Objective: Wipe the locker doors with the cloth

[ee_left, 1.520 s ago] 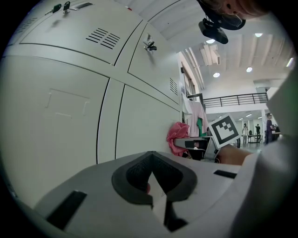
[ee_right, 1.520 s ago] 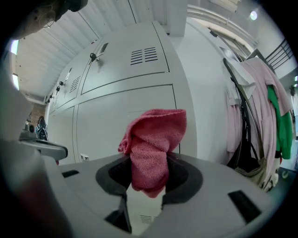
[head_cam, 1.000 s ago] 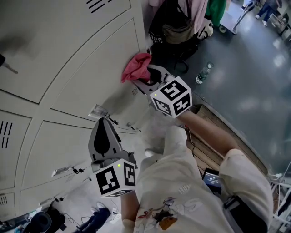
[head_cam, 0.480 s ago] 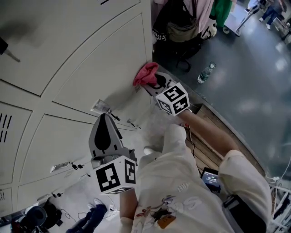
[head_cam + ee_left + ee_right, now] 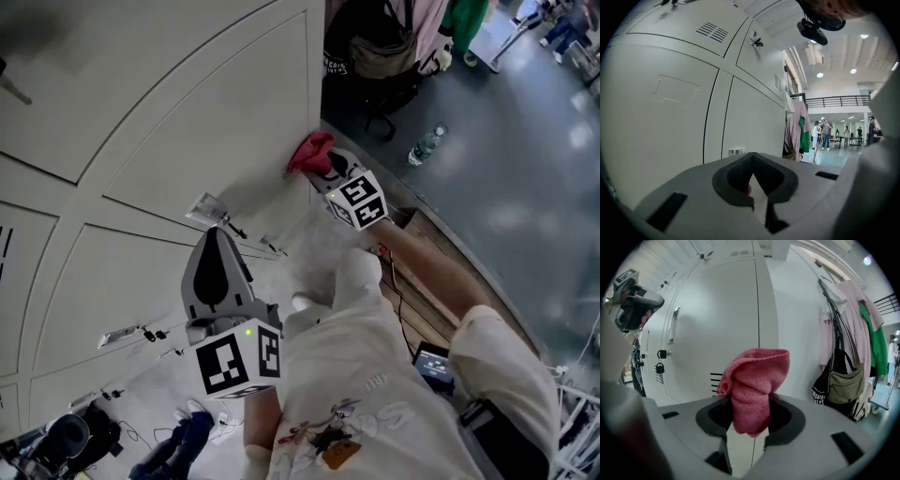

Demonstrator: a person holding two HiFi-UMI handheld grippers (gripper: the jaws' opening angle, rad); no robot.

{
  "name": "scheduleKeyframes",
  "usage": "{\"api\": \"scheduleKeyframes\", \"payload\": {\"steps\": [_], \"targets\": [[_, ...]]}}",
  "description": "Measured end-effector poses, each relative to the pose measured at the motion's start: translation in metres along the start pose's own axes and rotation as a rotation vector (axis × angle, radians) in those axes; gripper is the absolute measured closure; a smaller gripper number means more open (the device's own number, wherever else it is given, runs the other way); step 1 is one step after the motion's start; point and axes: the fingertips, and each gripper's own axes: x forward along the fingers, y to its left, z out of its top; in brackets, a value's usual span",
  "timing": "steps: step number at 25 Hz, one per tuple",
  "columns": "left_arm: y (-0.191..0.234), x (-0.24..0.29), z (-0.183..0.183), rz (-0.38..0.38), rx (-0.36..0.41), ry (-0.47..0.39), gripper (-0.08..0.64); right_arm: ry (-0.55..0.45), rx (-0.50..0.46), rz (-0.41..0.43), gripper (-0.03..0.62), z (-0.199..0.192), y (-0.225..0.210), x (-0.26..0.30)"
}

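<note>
Cloth [image 5: 310, 153] sat between the right gripper's [image 5: 322, 166] jaws at the right edge of the locker doors [image 5: 169, 131], left gripper [image 5: 215, 246] lower left before the doors, bag [image 5: 379, 58] hung beyond the lockers' end, bottle [image 5: 424, 146] on the floor [image 5: 506, 187] further right.

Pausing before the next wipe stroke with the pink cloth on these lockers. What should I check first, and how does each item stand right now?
1. Grip: ok. The pink cloth is bunched between the jaws of the right gripper.
2. Contact with the locker door: cannot tell. The cloth sits by the door's right edge, but touch is unclear.
3. Spare hand: ok. The left gripper has its jaws together, empty, apart from the cloth.
4. Snags: ok. The padlock hangs well left of the cloth.
5. Right side: ok. The olive bag hangs beside the lockers, apart from the cloth.
</note>
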Motion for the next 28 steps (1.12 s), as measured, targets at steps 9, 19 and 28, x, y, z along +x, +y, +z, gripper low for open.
{"api": "scheduleKeyframes", "payload": {"steps": [9,19,28], "targets": [[0.002,-0.004,-0.002,-0.013,-0.019,-0.007,0.554,0.044,0.065,-0.033,0.419,-0.018,0.002,0.005],[0.005,-0.009,-0.004,-0.021,-0.022,-0.008,0.554,0.070,0.098,-0.022,0.420,-0.018,0.025,0.006],[0.001,-0.011,-0.006,-0.026,-0.028,-0.008,0.554,0.066,0.097,0.017,0.420,-0.014,0.049,0.007]]}}
